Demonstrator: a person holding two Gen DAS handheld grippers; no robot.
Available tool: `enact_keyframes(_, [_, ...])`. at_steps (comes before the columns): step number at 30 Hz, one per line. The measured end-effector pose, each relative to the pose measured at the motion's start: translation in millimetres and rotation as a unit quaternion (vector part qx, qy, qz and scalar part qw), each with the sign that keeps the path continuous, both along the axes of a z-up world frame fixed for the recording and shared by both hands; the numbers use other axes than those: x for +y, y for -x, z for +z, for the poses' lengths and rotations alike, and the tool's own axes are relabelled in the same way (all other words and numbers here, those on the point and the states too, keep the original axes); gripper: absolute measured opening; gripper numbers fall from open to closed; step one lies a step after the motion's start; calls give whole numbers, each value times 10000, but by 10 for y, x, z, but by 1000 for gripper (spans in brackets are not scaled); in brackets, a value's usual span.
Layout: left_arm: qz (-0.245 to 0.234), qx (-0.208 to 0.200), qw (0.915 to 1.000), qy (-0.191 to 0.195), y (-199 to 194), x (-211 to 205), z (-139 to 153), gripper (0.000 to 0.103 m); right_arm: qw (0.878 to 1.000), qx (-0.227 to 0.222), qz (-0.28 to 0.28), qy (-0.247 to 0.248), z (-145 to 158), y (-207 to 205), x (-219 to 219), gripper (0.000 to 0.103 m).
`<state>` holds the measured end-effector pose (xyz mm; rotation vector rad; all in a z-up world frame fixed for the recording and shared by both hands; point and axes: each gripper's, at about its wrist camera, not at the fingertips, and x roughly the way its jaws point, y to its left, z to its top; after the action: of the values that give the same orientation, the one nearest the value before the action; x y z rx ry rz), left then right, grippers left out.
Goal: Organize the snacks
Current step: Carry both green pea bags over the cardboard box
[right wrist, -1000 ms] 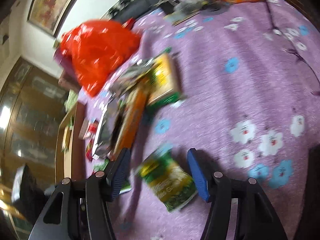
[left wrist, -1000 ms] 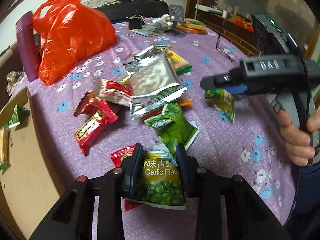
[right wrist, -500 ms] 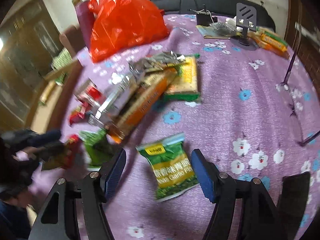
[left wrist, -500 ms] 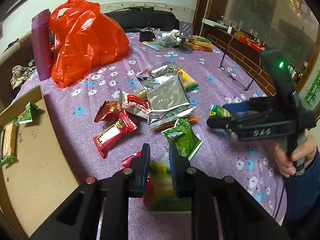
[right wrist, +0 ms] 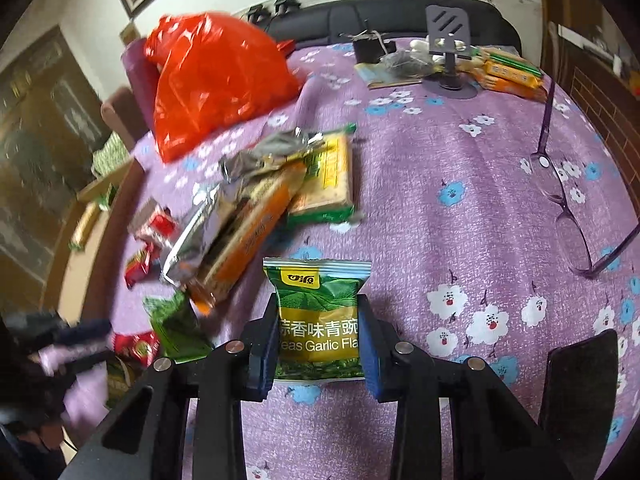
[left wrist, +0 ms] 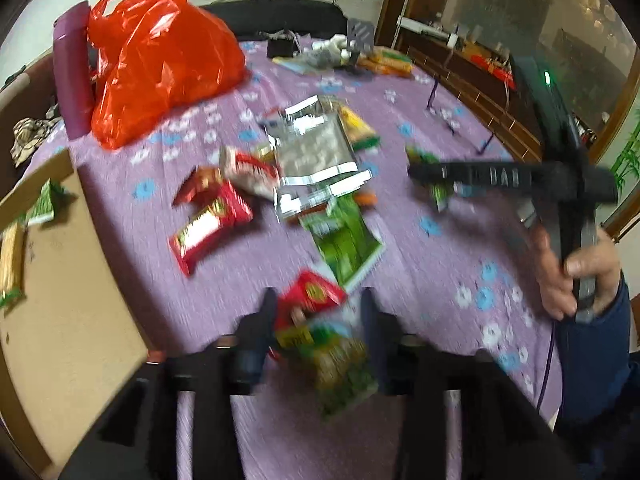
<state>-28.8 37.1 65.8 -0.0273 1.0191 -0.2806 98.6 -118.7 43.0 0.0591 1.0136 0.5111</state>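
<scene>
Purple flower-print cloth (right wrist: 460, 168) covers the counter under both grippers. Right gripper (right wrist: 319, 334): jaws have just been closing and now press both sides of a green-and-gold garlic-pea snack packet (right wrist: 318, 316), which half a second ago lay flat on the cloth between wide jaws. Left gripper (left wrist: 316, 334): jaws have just been opening from a near-closed pinch; a second, blurred green pea packet (left wrist: 340, 368) and a red foil packet (left wrist: 310, 298) sit between them, and contact with the pads cannot be determined. Only the right wrist view shows the purple-framed spectacles (right wrist: 568, 200) and the grey phone stand (right wrist: 446, 32). Only the left wrist view shows the tan cardboard tray (left wrist: 68, 300) at the counter's left edge, holding small green packets, and the hand (left wrist: 568, 276) gripping the right gripper's handle. Both views show the orange plastic bag (left wrist: 156, 56) and the mixed pile of silver foil pouches (left wrist: 316, 156) at the counter's centre.
</scene>
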Motion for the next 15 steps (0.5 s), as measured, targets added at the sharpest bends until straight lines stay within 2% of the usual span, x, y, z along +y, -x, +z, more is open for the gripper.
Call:
enact_keyframes(2, [-55,73,9999,-88,139,-71,-26,48,10000,-49,-23,-50,29,9,-3,37])
enact_keyframes(6, [307,142,9989,-310,300,-116,-91,48,9998,-154,27,-93,72,48,28,37])
enact_keyframes(7, [374,106,9984,-414,305,-131,-98,48,9998,-173,51,-117,82,61,34,37])
enact_keyframes(11, [478,236,9981,-309,206,-168,-207,48,9996,-222,98,-175,104,78,47,37])
enact_keyframes(13, [533,277,9973,-418,146,-202,-281,48,9994,-242,119,-201,117,89,55,37])
enact_keyframes(15, [578,162,9974,-400,125,-204,-316,46,9993,-267,138,-220,130,101,57,37])
